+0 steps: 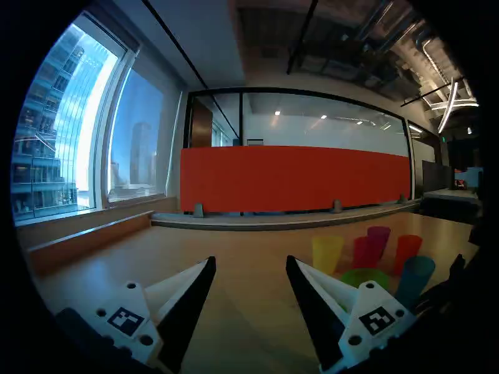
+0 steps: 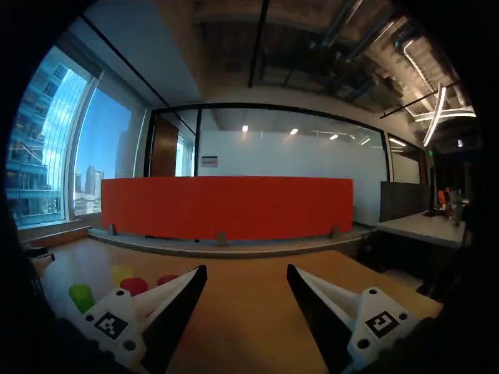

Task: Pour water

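Note:
Several coloured plastic cups stand in a cluster on the wooden table (image 1: pixel 249 249), to the right of my left gripper (image 1: pixel 250 258): a yellow cup (image 1: pixel 327 252), a red cup (image 1: pixel 362 252), a magenta cup (image 1: pixel 378 239), an orange cup (image 1: pixel 406 252), a green cup (image 1: pixel 365 277) and a teal cup (image 1: pixel 415 279). The left gripper is open and holds nothing. My right gripper (image 2: pixel 246 268) is also open and empty. To its left stand the green cup (image 2: pixel 81 297), the yellow cup (image 2: pixel 121 273) and a red cup (image 2: pixel 134 287), partly hidden by the left finger.
An orange partition panel (image 1: pixel 293 177) runs along the table's far edge, with a glass wall behind it. Tall windows (image 1: pixel 62 137) and a wooden ledge line the left side. Another desk (image 2: pixel 424 227) stands off to the right.

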`<state>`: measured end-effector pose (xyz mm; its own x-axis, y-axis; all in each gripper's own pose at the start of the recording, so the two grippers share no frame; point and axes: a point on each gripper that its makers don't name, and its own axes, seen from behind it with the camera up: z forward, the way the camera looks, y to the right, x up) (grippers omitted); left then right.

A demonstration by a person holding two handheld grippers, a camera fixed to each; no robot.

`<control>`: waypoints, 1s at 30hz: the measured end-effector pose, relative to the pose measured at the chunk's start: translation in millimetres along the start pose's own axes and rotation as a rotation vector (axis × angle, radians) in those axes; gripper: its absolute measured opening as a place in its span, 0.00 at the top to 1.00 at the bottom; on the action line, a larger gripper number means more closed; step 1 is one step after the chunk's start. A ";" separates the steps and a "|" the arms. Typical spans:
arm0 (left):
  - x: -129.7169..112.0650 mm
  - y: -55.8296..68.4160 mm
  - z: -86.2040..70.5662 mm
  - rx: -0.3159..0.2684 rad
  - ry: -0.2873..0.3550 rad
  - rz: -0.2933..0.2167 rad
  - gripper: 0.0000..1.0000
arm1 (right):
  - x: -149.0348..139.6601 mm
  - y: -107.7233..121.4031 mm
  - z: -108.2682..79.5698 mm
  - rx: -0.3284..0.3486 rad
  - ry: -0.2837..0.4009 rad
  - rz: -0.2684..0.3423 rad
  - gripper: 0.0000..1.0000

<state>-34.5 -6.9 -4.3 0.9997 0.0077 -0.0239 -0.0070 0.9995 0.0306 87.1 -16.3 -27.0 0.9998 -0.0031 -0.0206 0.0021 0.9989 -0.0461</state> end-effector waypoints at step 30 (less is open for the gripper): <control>-1.0 0.4 -0.1 -0.002 -0.001 0.001 0.17 | -4.3 10.6 -9.7 0.021 0.038 -0.045 0.01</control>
<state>-35.5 -6.5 -4.4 0.9997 0.0091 -0.0226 -0.0085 0.9996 0.0287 82.6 -6.1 -37.0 0.9972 -0.0494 -0.0565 0.0479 0.9985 -0.0272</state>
